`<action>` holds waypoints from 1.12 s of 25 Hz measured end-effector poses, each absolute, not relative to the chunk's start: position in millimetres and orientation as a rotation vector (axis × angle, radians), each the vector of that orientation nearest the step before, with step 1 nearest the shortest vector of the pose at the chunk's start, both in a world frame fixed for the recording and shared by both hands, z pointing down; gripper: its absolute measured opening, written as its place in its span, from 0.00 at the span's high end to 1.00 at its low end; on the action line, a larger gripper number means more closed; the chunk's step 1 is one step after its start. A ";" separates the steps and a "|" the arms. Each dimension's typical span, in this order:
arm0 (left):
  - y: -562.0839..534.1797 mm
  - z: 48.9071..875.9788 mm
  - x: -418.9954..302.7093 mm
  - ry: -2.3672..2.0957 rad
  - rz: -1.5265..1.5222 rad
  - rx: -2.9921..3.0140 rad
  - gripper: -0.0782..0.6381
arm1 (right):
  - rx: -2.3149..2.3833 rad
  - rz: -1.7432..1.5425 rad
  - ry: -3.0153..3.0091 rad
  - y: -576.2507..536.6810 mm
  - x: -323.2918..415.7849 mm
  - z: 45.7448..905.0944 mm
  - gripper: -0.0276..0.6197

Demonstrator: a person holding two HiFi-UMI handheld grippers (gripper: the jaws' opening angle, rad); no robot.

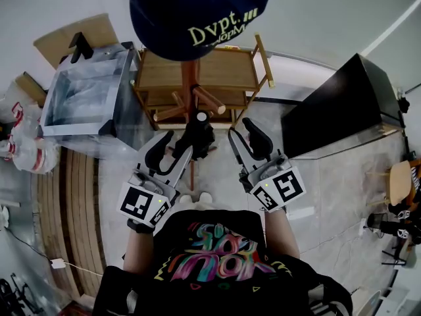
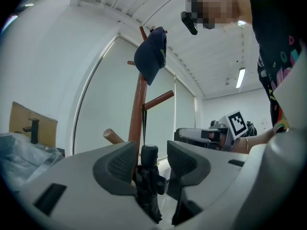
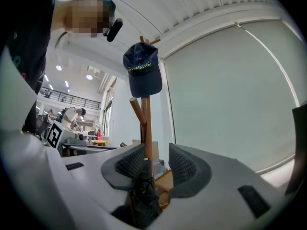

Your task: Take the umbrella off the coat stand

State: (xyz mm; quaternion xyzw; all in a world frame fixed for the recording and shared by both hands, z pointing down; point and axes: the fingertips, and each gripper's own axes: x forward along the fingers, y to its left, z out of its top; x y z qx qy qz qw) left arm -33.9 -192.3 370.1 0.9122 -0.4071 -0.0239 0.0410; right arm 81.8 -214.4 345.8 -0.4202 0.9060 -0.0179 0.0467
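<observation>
A folded black umbrella (image 1: 197, 134) hangs by a thin strap (image 2: 143, 123) from a peg of the wooden coat stand (image 1: 189, 78), just in front of me. A navy cap (image 1: 191, 12) sits on top of the stand. My left gripper (image 1: 173, 149) is open at the umbrella's left; in the left gripper view the umbrella (image 2: 148, 181) stands between the pads (image 2: 117, 164) with gaps on both sides. My right gripper (image 1: 241, 131) is open at the umbrella's right, apart from it; in the right gripper view the umbrella (image 3: 143, 195) shows low between the jaws.
A clear plastic bin (image 1: 85, 97) stands left of the stand, and a wooden frame (image 1: 227, 71) is behind it. A large black panel (image 1: 342, 104) is at the right. Bags (image 1: 20, 137) and wooden slats (image 1: 72, 203) lie at the left.
</observation>
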 end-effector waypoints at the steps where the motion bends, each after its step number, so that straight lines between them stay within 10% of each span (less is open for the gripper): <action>1: -192.1 373.3 -32.2 -1.227 -0.069 2.800 0.61 | -1.259 -0.065 2.768 -214.0 80.5 346.7 0.72; 28: -225.5 469.6 3.5 -1.016 0.231 2.801 0.49 | -0.821 -0.125 3.036 -246.1 6.7 401.4 0.56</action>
